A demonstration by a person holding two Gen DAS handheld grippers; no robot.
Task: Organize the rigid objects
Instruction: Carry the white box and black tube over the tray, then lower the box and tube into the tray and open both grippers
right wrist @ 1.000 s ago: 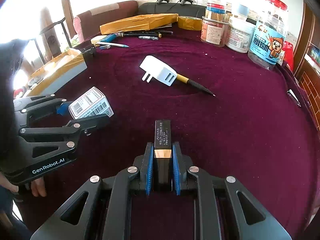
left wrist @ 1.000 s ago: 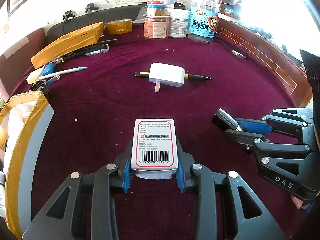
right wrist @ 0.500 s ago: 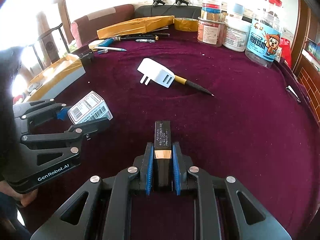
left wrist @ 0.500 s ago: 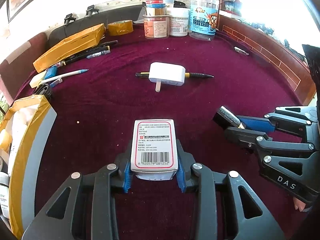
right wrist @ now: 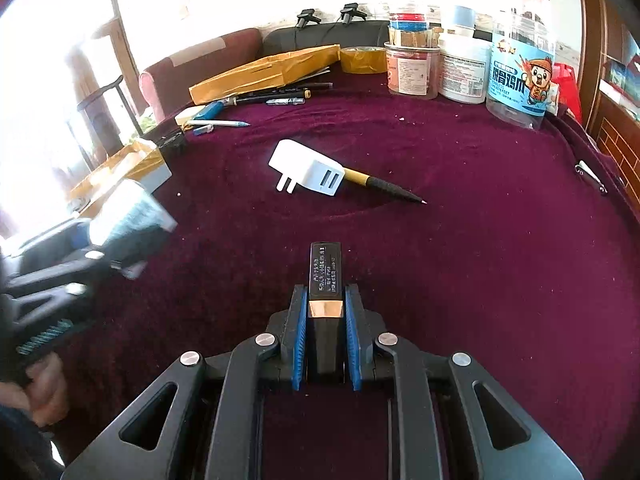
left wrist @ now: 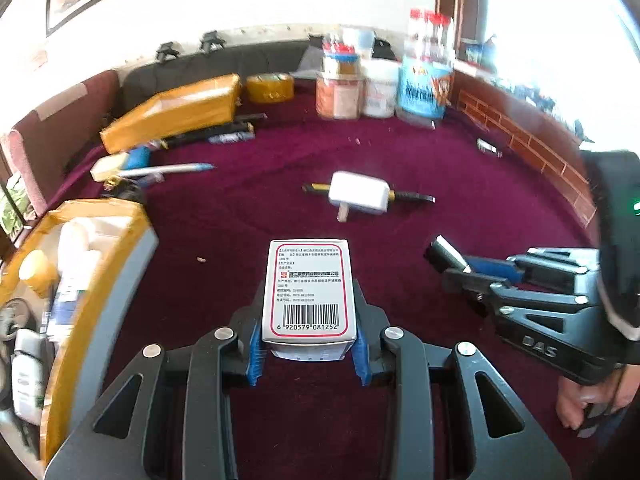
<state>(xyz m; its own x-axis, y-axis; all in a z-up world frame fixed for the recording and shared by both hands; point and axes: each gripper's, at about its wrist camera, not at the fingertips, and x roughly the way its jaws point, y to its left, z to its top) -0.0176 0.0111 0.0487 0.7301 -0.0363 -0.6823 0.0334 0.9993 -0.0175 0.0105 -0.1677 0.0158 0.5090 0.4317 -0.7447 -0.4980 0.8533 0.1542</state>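
Table covered in a maroon velvet cloth [right wrist: 460, 240], wrinkled near the middle, speckled with crumbs. Behind it, a dark sofa back [right wrist: 320, 36] with a maroon armchair [right wrist: 200, 64] beside it; bright window glare at both sides; brick-pattern trim [left wrist: 532, 148] along the right edge.

At the left edge, an open tape-wrapped cardboard box [left wrist: 100, 264] holding bottles and packets, blurred. At the far edge, a flat tape-wrapped parcel [right wrist: 264, 72], a roll of brown tape [right wrist: 362, 59], and a row of containers: clear jar with blue cartoon label and red lid [right wrist: 520, 48], white tub [right wrist: 464, 68], clear tub with sachets inside [right wrist: 410, 68]. Pens [right wrist: 280, 94] lined up in front of the parcel.

Mid-table, white plug adapter [right wrist: 308, 172] lying on a yellow-and-black pen [right wrist: 384, 188].

Left gripper [left wrist: 308, 344] clamped on a white barcoded medicine box [left wrist: 308, 292], raised above the cloth. Right gripper [right wrist: 326, 340] closed narrowly on a slim black box with a copper band [right wrist: 325, 280], also clear of the cloth.
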